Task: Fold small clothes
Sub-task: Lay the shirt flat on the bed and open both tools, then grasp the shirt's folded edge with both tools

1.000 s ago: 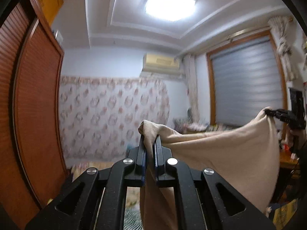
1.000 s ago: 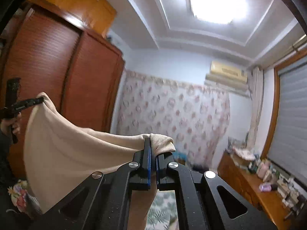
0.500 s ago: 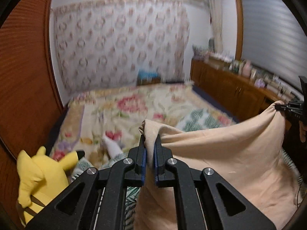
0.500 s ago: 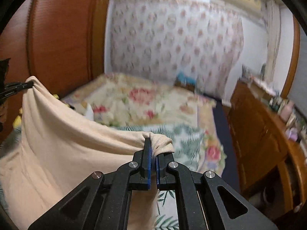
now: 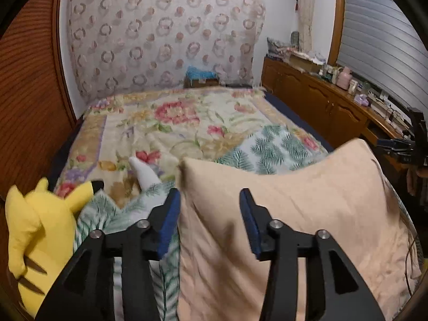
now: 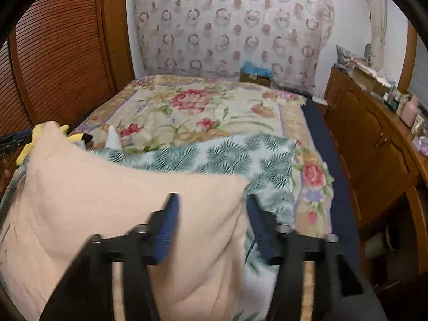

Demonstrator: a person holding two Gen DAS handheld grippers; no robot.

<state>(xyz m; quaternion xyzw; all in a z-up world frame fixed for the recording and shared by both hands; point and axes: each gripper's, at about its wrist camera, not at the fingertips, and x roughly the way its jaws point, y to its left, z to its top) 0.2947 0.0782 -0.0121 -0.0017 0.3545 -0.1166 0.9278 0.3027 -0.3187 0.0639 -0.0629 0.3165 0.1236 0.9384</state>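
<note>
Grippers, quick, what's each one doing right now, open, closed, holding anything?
Left gripper: opening, pads off the peach cloth, a corner between its fingers.
Right gripper: opening, pads off the same cloth, a corner between its fingers.

A peach-coloured cloth [image 5: 307, 214] drapes loosely over the near end of a leaf-print sheet [image 5: 270, 149], its far corners raised.

Right hand-held gripper [image 6: 211, 208] opening, peach cloth [image 6: 120, 200] between its jaws.
</note>
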